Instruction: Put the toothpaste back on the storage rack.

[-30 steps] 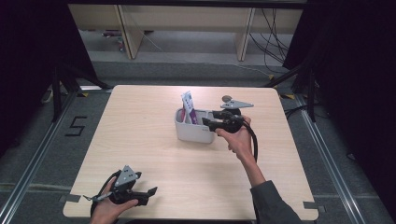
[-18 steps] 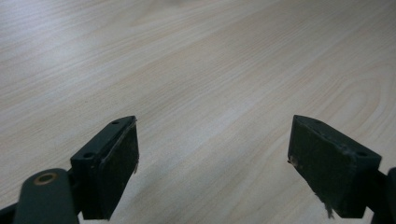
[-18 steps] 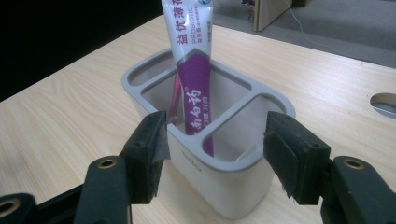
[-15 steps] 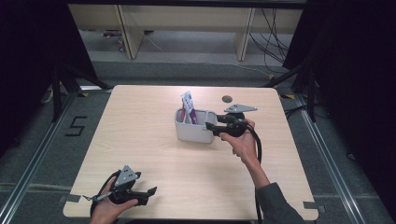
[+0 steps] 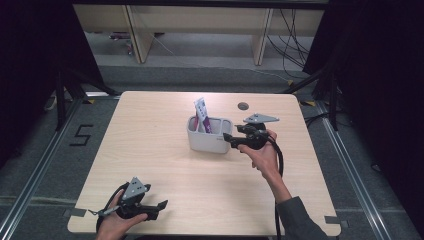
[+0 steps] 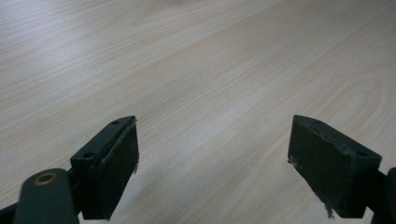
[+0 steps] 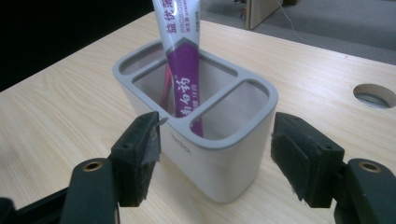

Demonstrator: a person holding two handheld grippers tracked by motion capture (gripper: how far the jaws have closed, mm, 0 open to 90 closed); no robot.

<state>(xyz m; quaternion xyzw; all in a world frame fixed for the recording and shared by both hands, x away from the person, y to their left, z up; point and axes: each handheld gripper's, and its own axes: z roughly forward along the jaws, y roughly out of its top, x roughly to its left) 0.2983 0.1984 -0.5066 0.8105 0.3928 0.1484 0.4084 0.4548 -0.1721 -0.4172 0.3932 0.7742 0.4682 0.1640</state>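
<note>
Where the person's left hand rests at the near left corner of the bench, the left tongs lie low over bare wood, jaws spread wide with nothing between them; in the left gripper view the two black pads stand far apart above pale grain.

Farther in, right of the bench's middle, the right hand holds the right tongs level, their tips aimed leftward at the grey holder. Their jaws have just been opening. In the right gripper view the holder's near end sits in the gap between the pads, and a strip of bench shows on each side, so neither pad presses on its wall: the tongs are open, just beside the holder and around its end without gripping it.

The holder is a rounded oblong cup with three compartments, its long axis running away from the right tongs. A purple-and-white toothpaste tube stands in the large middle compartment. The tube's long axis is nearly upright, tilted slightly; its flat crimped end points up, well above the rim, while its lower end sits down inside the cup, hidden by the wall.

Beyond the holder, a round cable hole is cut into the bench near its far edge.
</note>
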